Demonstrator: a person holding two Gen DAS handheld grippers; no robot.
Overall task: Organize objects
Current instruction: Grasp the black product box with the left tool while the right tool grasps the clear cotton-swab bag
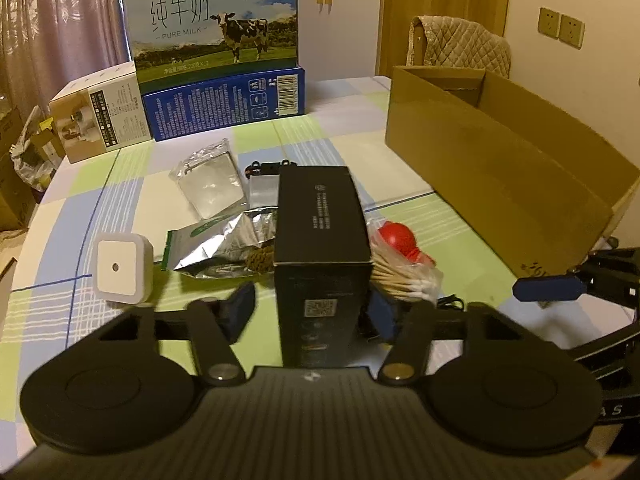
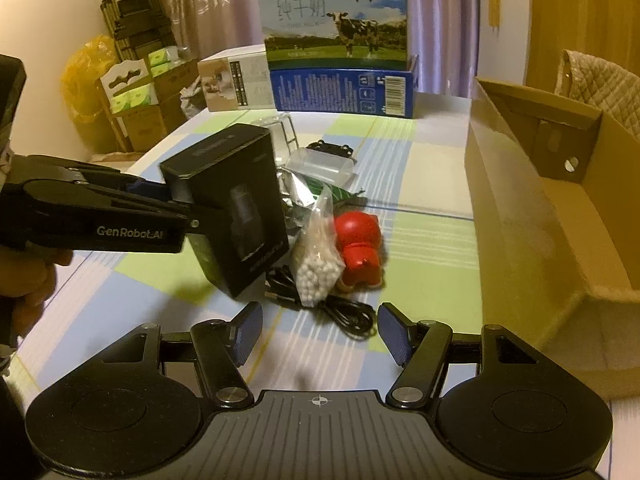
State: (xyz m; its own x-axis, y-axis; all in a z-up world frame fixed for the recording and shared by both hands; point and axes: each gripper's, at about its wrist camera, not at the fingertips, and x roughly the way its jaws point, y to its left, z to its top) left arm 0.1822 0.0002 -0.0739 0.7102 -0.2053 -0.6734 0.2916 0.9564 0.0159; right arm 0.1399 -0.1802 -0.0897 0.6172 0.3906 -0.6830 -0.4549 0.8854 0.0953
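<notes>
My left gripper (image 1: pixel 312 314) is shut on a black box (image 1: pixel 322 248), which it holds above the table; the right wrist view shows the same black box (image 2: pixel 236 204) lifted and tilted in the left gripper (image 2: pixel 180 200). My right gripper (image 2: pixel 318 334) is open and empty, low over the table, in front of a black cable (image 2: pixel 340 314). Behind the cable lie a bag of cotton swabs (image 2: pixel 318 252) and a red toy (image 2: pixel 358 246). The open cardboard box (image 2: pixel 560 216) stands to the right.
A milk carton case (image 2: pixel 340 44) and a white product box (image 2: pixel 232 84) stand at the table's far end. Foil and clear bags (image 1: pixel 216 216) and a white square night light (image 1: pixel 122 270) lie on the checked tablecloth. A chair with a quilted cover (image 1: pixel 460 46) stands behind the cardboard box.
</notes>
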